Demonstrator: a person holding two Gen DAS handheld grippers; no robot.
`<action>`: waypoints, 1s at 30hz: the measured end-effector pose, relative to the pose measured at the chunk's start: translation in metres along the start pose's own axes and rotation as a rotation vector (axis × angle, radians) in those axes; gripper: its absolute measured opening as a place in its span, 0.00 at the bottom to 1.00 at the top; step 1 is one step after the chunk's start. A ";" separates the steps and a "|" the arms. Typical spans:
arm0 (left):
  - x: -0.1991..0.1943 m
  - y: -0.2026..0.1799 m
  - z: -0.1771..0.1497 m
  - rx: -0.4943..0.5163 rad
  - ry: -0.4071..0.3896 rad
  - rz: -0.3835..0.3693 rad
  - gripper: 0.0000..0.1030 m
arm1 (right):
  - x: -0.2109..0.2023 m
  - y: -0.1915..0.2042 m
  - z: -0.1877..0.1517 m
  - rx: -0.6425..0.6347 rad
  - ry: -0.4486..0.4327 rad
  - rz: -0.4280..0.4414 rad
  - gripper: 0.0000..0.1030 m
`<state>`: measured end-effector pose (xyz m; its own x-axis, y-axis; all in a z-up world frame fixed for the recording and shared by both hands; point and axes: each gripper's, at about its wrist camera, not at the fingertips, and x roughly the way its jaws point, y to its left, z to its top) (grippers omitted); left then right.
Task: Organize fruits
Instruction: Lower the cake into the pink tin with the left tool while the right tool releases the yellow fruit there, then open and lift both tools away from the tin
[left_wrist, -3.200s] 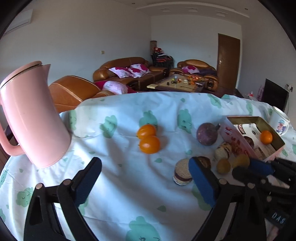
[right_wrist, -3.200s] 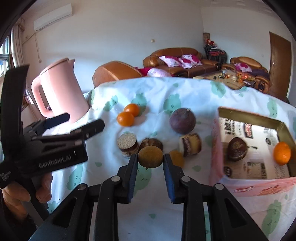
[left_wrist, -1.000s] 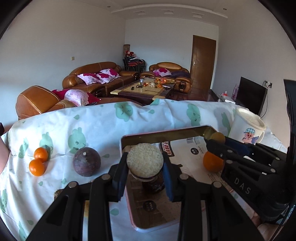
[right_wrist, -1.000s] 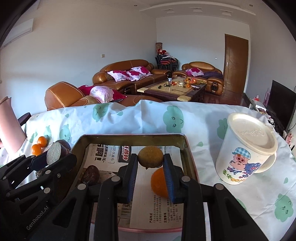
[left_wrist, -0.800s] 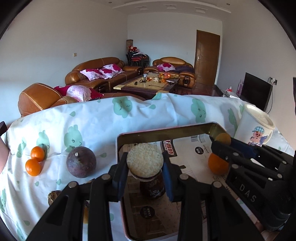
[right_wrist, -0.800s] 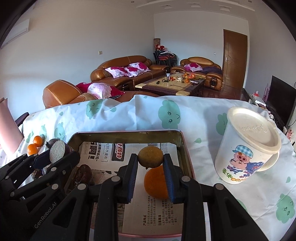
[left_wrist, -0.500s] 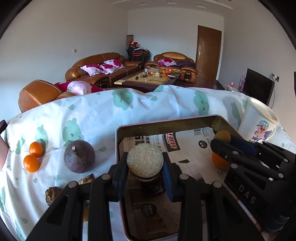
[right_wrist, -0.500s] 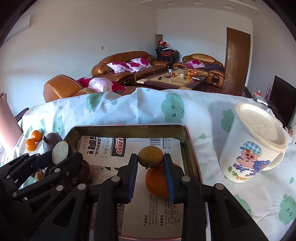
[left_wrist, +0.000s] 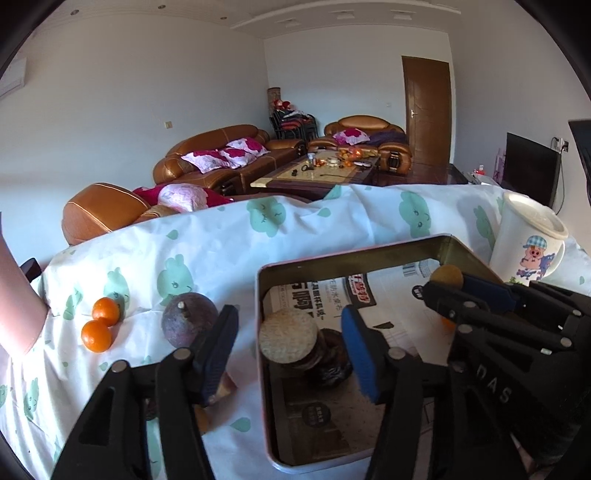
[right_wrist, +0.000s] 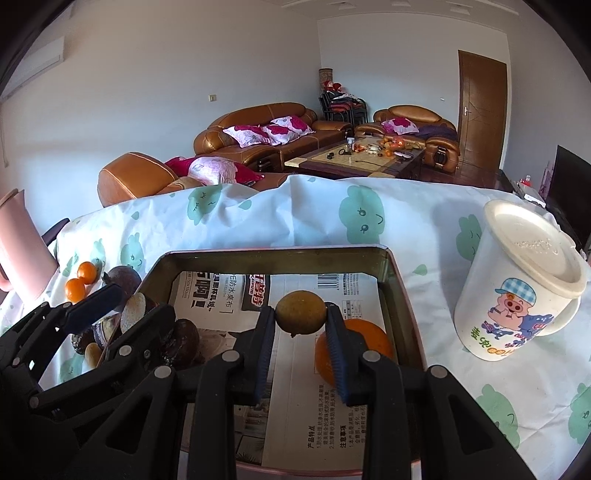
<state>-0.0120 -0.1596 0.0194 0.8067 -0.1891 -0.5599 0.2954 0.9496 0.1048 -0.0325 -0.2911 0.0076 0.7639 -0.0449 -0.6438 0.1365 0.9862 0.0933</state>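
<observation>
The black plastic body of the right gripper (left_wrist: 491, 384) carries the pale letters "DAS". The printed paper sheet (right_wrist: 295, 406) lining the rectangular metal tin (right_wrist: 402, 306) bears Chinese print, of which "防水桌布", "产品特点" and "注意事项" read clearly, beside a barcode too small to read.

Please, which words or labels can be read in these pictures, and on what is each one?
"DAS": body of the right claw.
"防水桌布": printed sheet lining the tin.
"产品特点", "注意事项": same sheet.
Mug lettering, barcode digits: too blurred to read.
</observation>
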 end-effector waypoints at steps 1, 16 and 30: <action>-0.002 0.001 0.000 -0.001 -0.016 0.016 0.72 | -0.001 -0.002 0.000 0.010 -0.002 0.009 0.30; -0.026 0.029 -0.001 -0.061 -0.062 0.080 1.00 | -0.013 -0.020 0.002 0.129 -0.059 0.150 0.70; -0.034 0.050 -0.015 -0.044 -0.065 0.121 1.00 | -0.026 -0.010 -0.003 0.119 -0.129 0.138 0.74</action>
<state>-0.0321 -0.1021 0.0311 0.8668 -0.0874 -0.4910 0.1726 0.9762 0.1310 -0.0551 -0.2994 0.0212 0.8538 0.0621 -0.5169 0.0923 0.9591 0.2676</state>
